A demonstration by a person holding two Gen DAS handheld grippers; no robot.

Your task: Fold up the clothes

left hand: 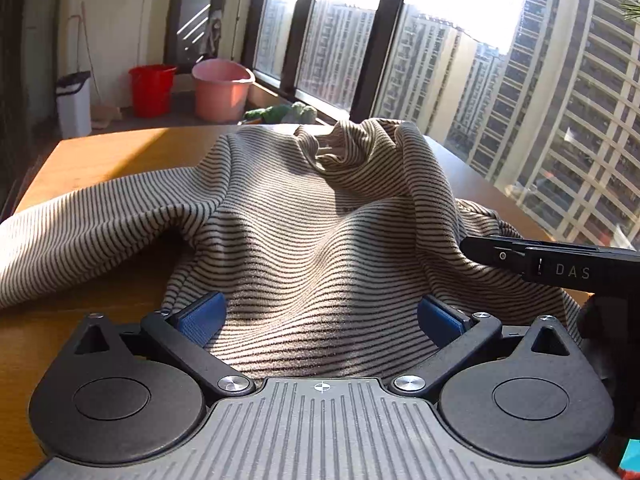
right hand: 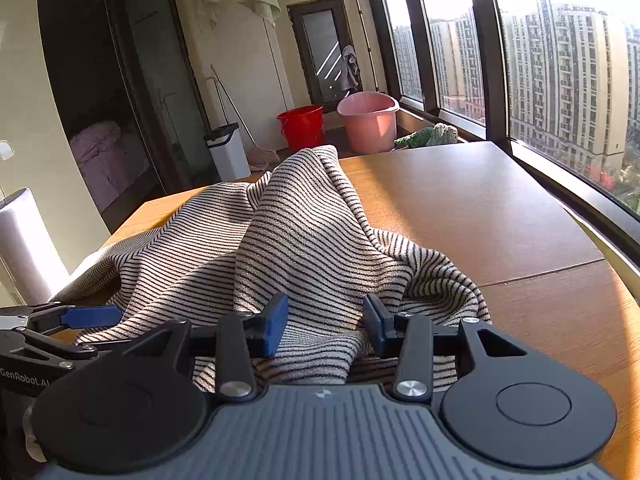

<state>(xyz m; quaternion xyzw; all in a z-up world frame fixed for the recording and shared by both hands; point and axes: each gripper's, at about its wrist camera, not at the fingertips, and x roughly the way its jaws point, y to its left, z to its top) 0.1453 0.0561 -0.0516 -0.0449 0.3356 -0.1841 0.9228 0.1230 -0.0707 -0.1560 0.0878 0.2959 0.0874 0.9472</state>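
Striped knit top (left hand: 304,220), beige with thin dark stripes, lies crumpled on the wooden table (left hand: 100,160), bunched into a peak toward the window side, one sleeve or flap trailing off to the left in the left wrist view. Left gripper (left hand: 320,318) has its jaws spread as wide as they go, blue pads (left hand: 202,316) apart on either side of a fabric swell; cloth sits between them but the pads don't press on it, nothing held. Right gripper (right hand: 325,326) is partly open, a fold of the striped top between its blue pads (right hand: 276,326); fabric runs close to both pads but no clear pinch, so it reads as released, not gripping. Right gripper's finger pokes into the left wrist view from the right edge, just over the garment's edge; left gripper's blue finger shows at the left edge of the right wrist view, low beside the cloth. Background: red bucket (right hand: 302,126), pink bucket (right hand: 368,120), white bin (right hand: 226,152), big windows (right hand: 560,80) with apartment towers outside. Sun and shadow across the table.
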